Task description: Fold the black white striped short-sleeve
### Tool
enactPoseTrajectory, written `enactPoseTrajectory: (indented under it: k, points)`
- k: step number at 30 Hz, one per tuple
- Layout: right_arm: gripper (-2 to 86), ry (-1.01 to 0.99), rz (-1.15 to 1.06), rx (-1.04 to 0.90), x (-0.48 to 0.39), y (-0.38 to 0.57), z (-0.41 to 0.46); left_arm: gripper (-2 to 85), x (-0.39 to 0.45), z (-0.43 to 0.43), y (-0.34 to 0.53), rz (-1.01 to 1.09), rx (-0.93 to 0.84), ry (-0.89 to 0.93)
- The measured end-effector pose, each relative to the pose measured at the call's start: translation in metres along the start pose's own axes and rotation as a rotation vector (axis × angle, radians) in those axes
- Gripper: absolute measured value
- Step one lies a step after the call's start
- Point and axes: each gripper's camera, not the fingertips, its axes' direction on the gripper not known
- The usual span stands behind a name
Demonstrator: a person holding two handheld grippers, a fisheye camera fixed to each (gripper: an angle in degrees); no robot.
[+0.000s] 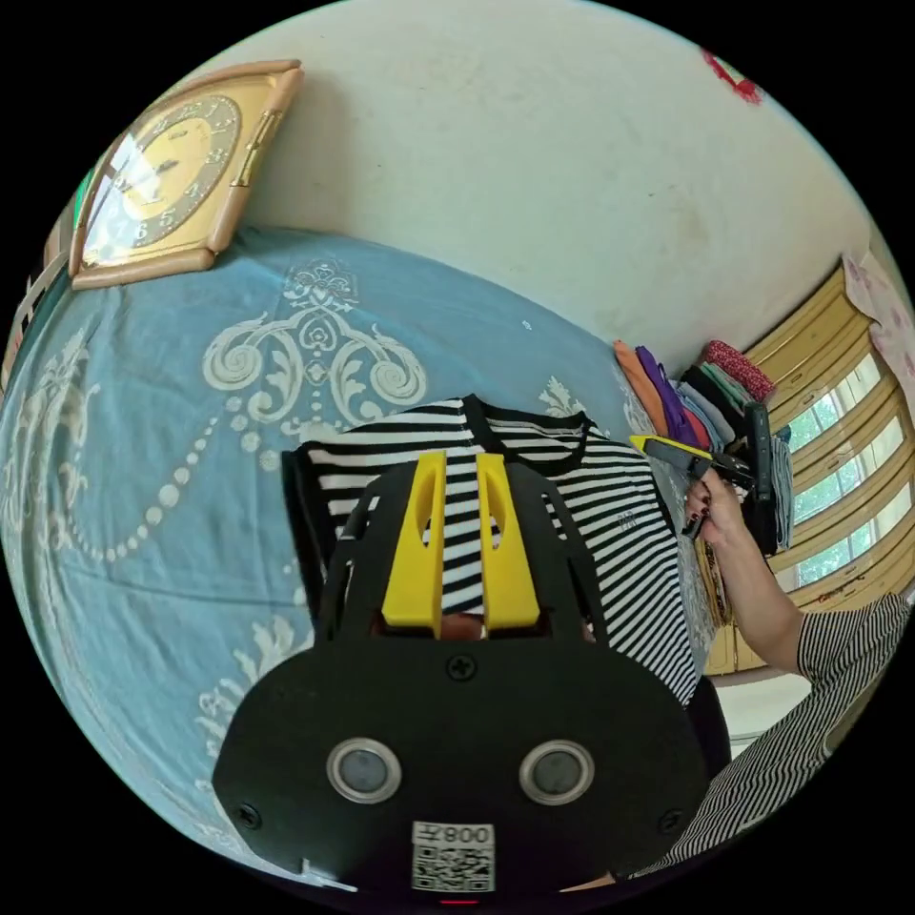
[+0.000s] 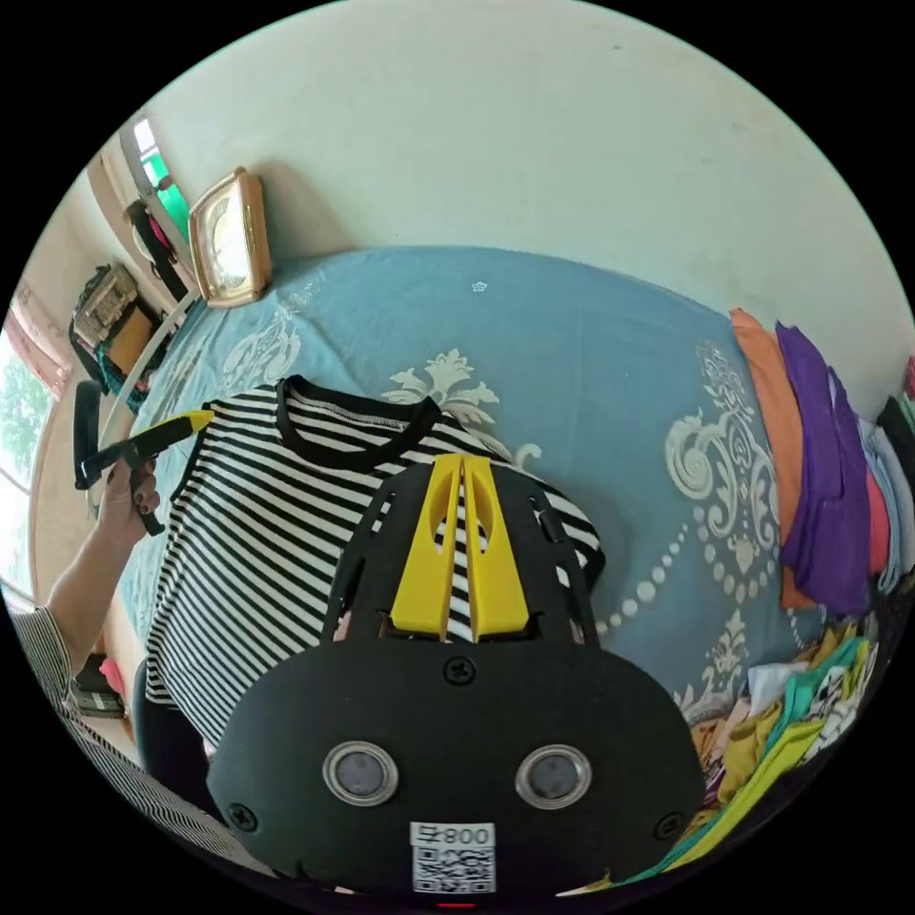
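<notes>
Striped shirt [image 2: 286,515] lies flat on the blue bedspread [image 2: 591,381]. It looks light and floppy, so I'd pinch the shoulder seams. Left gripper [image 1: 462,472] slightly apart, right gripper [image 2: 462,467] nearly together, both empty.

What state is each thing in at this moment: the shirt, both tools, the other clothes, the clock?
striped shirt: spread flat on the bed, not yet folded.
left tool: jaws slightly apart, gripping nothing.
right tool: jaws shut, empty.
stacked clothes: folded, piled.
loose clothes: jumbled heap.
clock: leaning against the wall.
</notes>
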Motion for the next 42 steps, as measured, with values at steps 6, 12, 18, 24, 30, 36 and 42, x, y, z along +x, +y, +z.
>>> enactPoseTrajectory:
  k: [6,12,18,24,30,36,42]
  points:
    - [1.2,-0.09,0.271,-0.013,0.088,0.122,-0.053,9.6,-0.06,-0.081,0.104,-0.211,-0.021,-0.08]
    - [3.2,-0.292,0.419,-0.067,0.124,0.178,-0.042,4.6,-0.088,-0.097,0.157,-0.346,-0.022,0.001]
    - [0.3,-0.303,0.395,-0.093,0.131,0.187,-0.05,0.7,-0.086,-0.122,0.172,-0.332,-0.038,0.004]
    - [-0.2,-0.125,0.302,-0.147,0.134,0.197,-0.075,0.9,-0.101,-0.159,0.2,-0.372,-0.047,-0.067]
    - [0.4,-0.154,0.336,-0.054,0.138,0.233,-0.103,6.7,-0.086,-0.196,0.226,-0.332,0.036,0.069]
    - [2.3,-0.395,0.453,-0.041,0.161,0.273,-0.1,6.2,-0.092,-0.21,0.251,-0.373,-0.022,0.091]
    - [0.7,-0.376,0.429,-0.091,0.152,0.29,-0.108,2.3,-0.084,-0.249,0.273,-0.357,-0.034,0.006]
